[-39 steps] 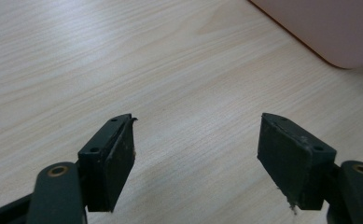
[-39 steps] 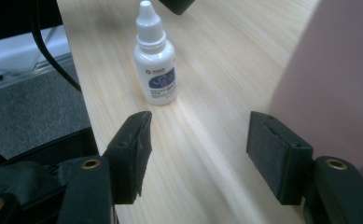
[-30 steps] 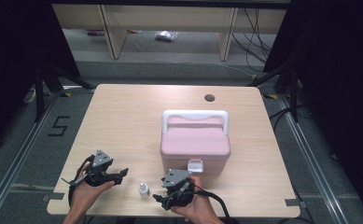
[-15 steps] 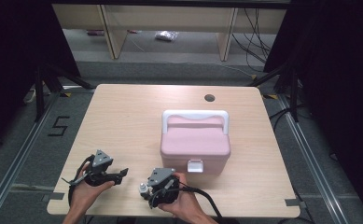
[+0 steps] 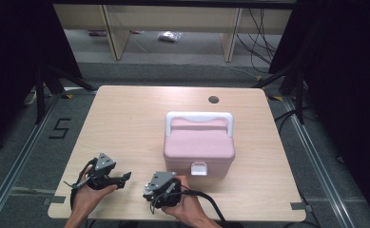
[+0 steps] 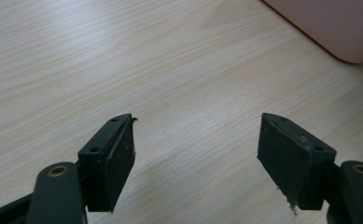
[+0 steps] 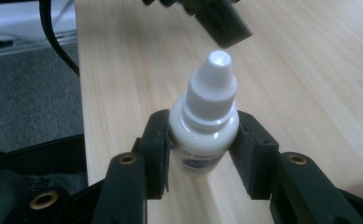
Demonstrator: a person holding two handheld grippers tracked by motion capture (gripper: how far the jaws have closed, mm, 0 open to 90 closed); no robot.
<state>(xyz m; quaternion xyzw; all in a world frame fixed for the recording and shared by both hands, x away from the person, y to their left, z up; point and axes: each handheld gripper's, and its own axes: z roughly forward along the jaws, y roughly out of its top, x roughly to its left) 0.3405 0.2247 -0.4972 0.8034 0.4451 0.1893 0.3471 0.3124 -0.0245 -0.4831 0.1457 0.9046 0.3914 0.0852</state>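
At the table's near edge, left of centre: right gripper (image 7: 202, 140), jaws just closed in and now clamped on a small white dropper bottle (image 7: 207, 126), upright, cap on. Toward the near left corner: left gripper (image 6: 198, 158), jaws apart, nothing between. Table (image 5: 125, 118) centre: pink lidded box (image 5: 199, 147), white handle.

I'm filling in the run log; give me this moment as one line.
right gripper: jaws just closing, pads on small white dropper bottle | left gripper: open, empty, over table | pink box: lid shut
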